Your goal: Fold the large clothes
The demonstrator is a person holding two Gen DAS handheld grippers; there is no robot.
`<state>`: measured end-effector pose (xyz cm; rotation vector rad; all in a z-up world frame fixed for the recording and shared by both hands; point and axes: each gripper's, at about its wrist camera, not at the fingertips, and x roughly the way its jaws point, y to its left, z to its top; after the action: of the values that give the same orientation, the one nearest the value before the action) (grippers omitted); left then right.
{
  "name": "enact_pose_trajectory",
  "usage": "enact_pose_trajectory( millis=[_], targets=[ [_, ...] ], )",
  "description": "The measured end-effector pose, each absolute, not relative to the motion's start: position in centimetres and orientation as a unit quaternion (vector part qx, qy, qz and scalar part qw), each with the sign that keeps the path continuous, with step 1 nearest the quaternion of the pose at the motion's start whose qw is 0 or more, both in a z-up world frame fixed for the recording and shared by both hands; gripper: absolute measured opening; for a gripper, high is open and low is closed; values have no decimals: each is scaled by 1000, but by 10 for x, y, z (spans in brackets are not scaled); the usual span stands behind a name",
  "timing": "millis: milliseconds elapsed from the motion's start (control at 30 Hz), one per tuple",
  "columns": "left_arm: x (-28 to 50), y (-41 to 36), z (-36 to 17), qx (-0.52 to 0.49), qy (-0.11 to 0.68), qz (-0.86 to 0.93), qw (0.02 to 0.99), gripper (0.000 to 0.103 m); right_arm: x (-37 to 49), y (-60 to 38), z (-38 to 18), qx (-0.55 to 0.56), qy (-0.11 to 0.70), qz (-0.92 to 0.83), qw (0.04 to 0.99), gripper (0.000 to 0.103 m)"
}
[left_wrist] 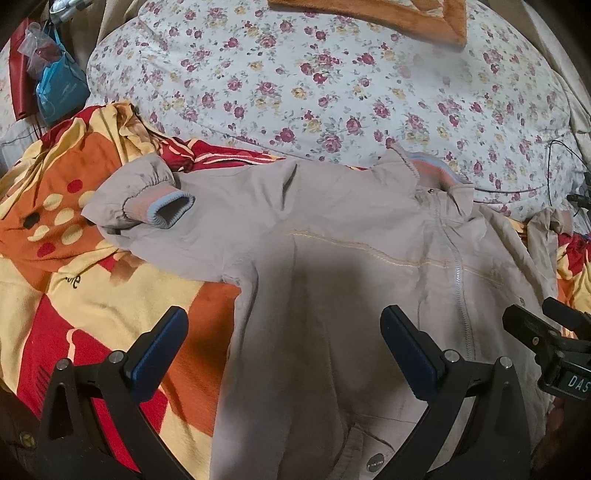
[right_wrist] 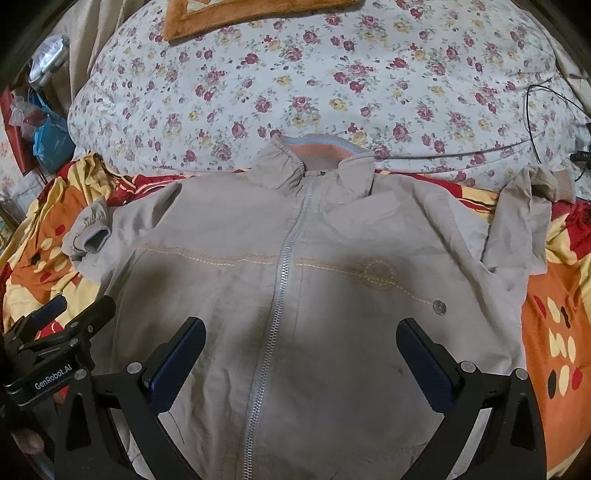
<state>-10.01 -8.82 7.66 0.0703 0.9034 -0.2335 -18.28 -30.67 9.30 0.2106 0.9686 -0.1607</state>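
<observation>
I have one beige zip-front jacket (right_wrist: 295, 295) spread face up on the bed, collar (right_wrist: 314, 147) away from me and zipper (right_wrist: 280, 273) closed down the middle. Its hem runs under my cameras, so I cannot see the near edge. Two sleeves: the one on my left is bent in toward the chest, its ribbed cuff (left_wrist: 170, 210) lying on the shoulder; the one on my right (right_wrist: 524, 229) reaches outward and upward, cuff near the quilt. My left gripper (left_wrist: 284, 354) hovers over the jacket's left side, jaws spread wide and holding nothing; my right gripper (right_wrist: 301, 358) hangs over the chest, straddling the zipper, likewise wide apart and empty (its neighbour shows at the lower left of its view). Free bedsheet (left_wrist: 74, 288), patterned red, orange and yellow, lies open on both flanks of the jacket. Beyond the collar a bulky floral quilt (right_wrist: 332, 74) hems things in, with one orange plush blanket (right_wrist: 221, 18) on top. Blue and red bags (left_wrist: 55, 85) hang at the far left, and a black cable (right_wrist: 532, 122) trails at the right.
</observation>
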Motion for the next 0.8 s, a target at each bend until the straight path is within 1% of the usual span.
enact_pose_trajectory(
  millis=[800],
  targets=[
    [-97, -89, 73, 36, 441, -109, 890, 103, -182, -305, 90, 106, 468, -75, 874, 103]
  ],
)
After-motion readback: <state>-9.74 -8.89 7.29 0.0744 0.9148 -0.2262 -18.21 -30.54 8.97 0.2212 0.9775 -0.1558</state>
